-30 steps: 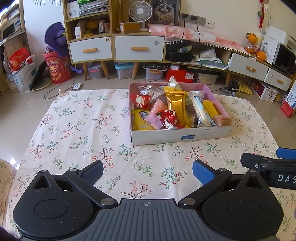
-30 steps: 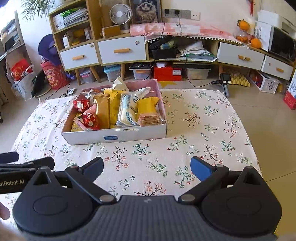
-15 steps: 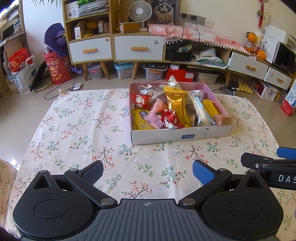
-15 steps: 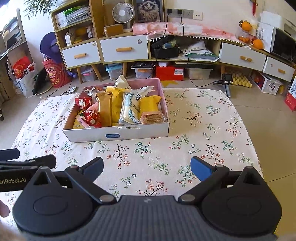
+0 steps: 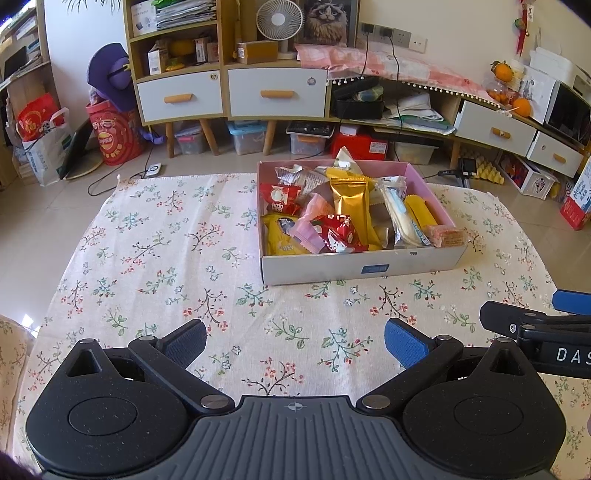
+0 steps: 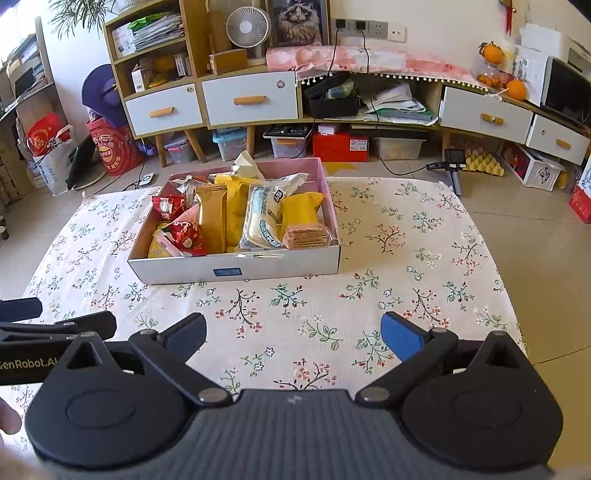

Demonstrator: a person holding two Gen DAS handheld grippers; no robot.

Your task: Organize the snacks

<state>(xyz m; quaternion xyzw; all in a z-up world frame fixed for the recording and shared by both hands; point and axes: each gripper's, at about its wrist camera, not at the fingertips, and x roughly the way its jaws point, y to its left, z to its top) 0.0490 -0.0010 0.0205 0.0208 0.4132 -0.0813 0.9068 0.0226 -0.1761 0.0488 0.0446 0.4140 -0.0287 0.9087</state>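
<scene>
A white cardboard box [image 5: 354, 267] [image 6: 236, 271] with a pink inside sits on the floral tablecloth, full of wrapped snacks. Among them are a gold packet [image 5: 350, 201] [image 6: 211, 214], red packets [image 5: 338, 232] [image 6: 184, 232], a white-and-blue packet [image 6: 263, 218] and a stack of pink wafers [image 5: 445, 235] [image 6: 304, 236]. My left gripper [image 5: 294, 341] hovers open over the near cloth, well short of the box, with nothing between its fingers. My right gripper [image 6: 293, 334] is likewise open and holds nothing. Each gripper shows at the other view's edge.
The floral cloth [image 5: 155, 254] covers a low table with bare cloth left of the box and in front of it. Beyond the table are tiled floor, white-drawer cabinets [image 5: 277, 92], storage bins, a red bag [image 5: 114, 136] and a fan [image 6: 243, 27].
The right wrist view has drifted a little, so the box sits slightly lower and further right. Both grippers stay open; the left view barely differs.
</scene>
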